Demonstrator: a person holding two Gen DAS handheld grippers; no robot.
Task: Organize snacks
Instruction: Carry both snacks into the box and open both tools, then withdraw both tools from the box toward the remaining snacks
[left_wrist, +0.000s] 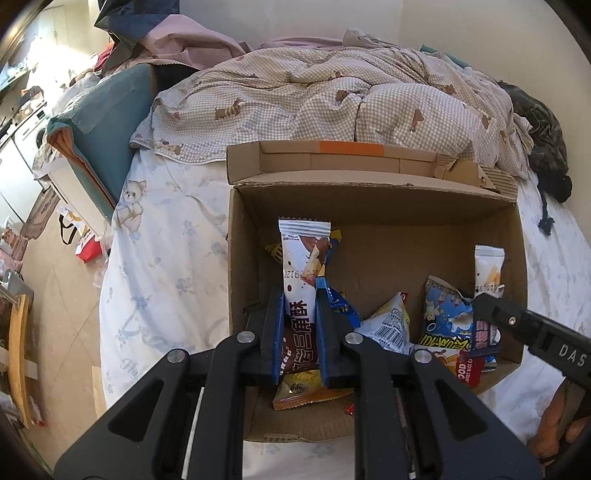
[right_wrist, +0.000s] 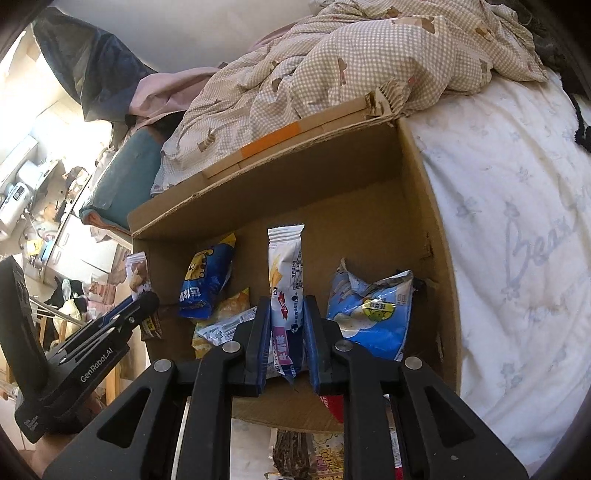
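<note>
Both claws hold snack bars over the cardboard box (left_wrist: 369, 206) on the bed. Left gripper (left_wrist: 300, 295) squeezes a brown-and-white bar (left_wrist: 303, 266). Right gripper (right_wrist: 286, 306) pinches a white-and-purple bar (right_wrist: 286, 280), maybe loosely. That bar could slip and tip over onto the blue bags (right_wrist: 369, 314), because it stands tall and thin.

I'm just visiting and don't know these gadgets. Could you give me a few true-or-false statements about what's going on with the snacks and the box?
1. The cardboard box sits on a bed. True.
2. The left gripper is empty. False: it holds a brown-and-white snack bar.
3. The right gripper holds a white-and-purple snack bar. True.
4. The box is empty. False: several packets lie inside, including a blue packet.
</note>
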